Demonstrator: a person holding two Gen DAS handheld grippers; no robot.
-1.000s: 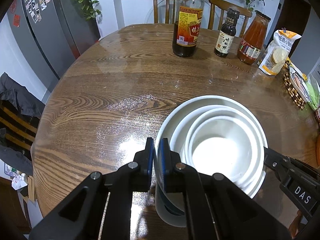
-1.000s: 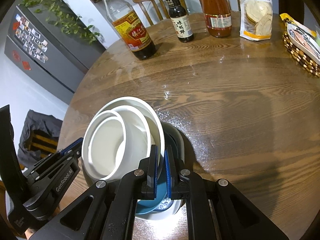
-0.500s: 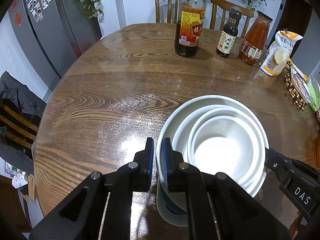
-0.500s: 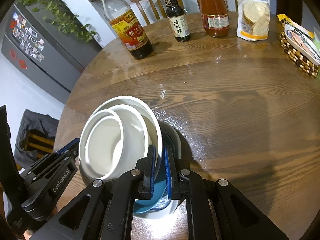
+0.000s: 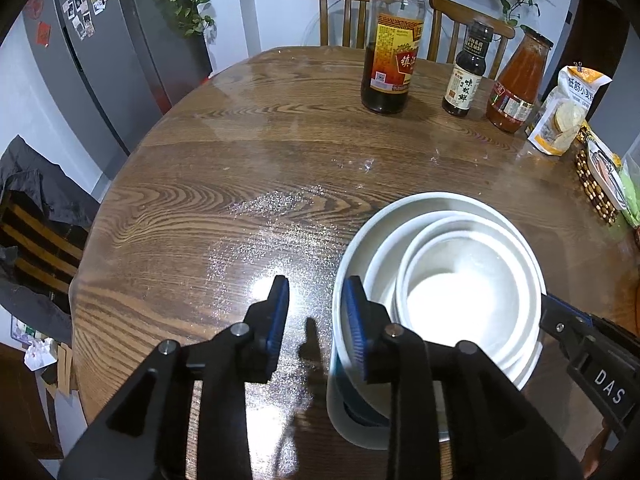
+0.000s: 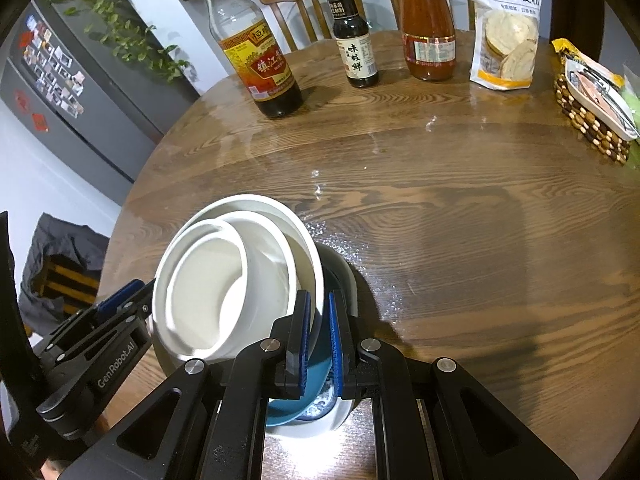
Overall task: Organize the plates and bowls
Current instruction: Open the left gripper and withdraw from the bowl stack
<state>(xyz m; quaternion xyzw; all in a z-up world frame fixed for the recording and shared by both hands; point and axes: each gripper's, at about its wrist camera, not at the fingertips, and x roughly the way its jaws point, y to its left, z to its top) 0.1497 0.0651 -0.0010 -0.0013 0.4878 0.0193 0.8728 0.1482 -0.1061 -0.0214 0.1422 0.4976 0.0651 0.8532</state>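
Three nested white bowls (image 5: 452, 292) sit tilted on a blue dish (image 6: 296, 400), which rests in a wider pale bowl (image 6: 344, 412) on the round wooden table (image 5: 240, 160). My left gripper (image 5: 316, 316) straddles the biggest bowl's near rim. Its jaws are opening, and the pads stand clear of the rim between them. In the right wrist view the left gripper (image 6: 120, 300) shows beside the nested white bowls (image 6: 216, 292). On the opposite rim my right gripper (image 6: 319, 332) is shut, pinching the outer white bowl's edge.
A vinegar bottle (image 5: 392, 52), a small dark sauce bottle (image 5: 466, 76), a red sauce jar (image 5: 516, 84) and a flour bag (image 5: 568, 112) stand along the far side. A beaded basket (image 5: 596, 188) sits at the right edge. Chairs and a grey fridge (image 5: 100, 60) surround the table.
The left gripper's jaws, earlier clamped on the white bowl's rim, have spread apart and let it go. The right gripper keeps its pinch; the bowls have barely shifted.
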